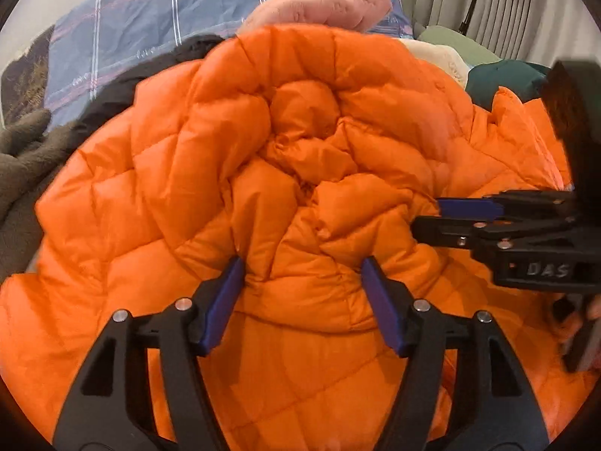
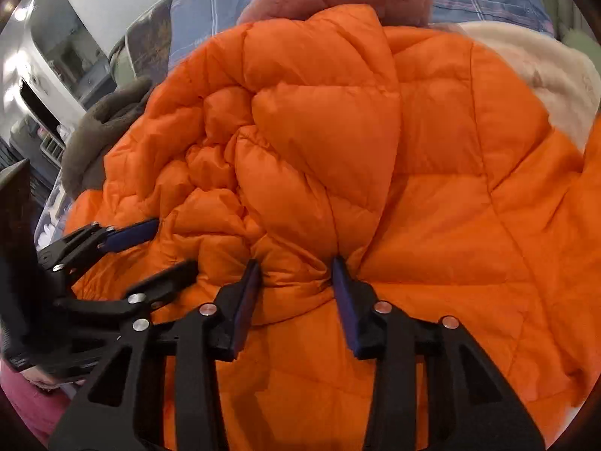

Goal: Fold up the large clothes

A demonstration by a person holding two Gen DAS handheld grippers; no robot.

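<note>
An orange quilted puffer jacket [image 1: 225, 158] fills both views, bunched and rolled into a thick mound; it also shows in the right wrist view [image 2: 432, 188]. My left gripper [image 1: 300, 274] has its jaws wide apart around a thick fold of the jacket, pads touching the fabric on both sides. My right gripper [image 2: 296, 270] is closed on a pinched fold of the same jacket. The right gripper also shows side-on in the left wrist view [image 1: 432, 214], and the left gripper shows at the left of the right wrist view [image 2: 169, 248].
The jacket lies on a bed with a blue plaid cover [image 1: 150, 18]. Around it are a pink fleece garment [image 1: 338, 0], a grey-brown fleece [image 1: 22, 158], a cream garment [image 2: 544, 75], a dark green one [image 1: 503, 79] and grey curtains [image 1: 507, 7].
</note>
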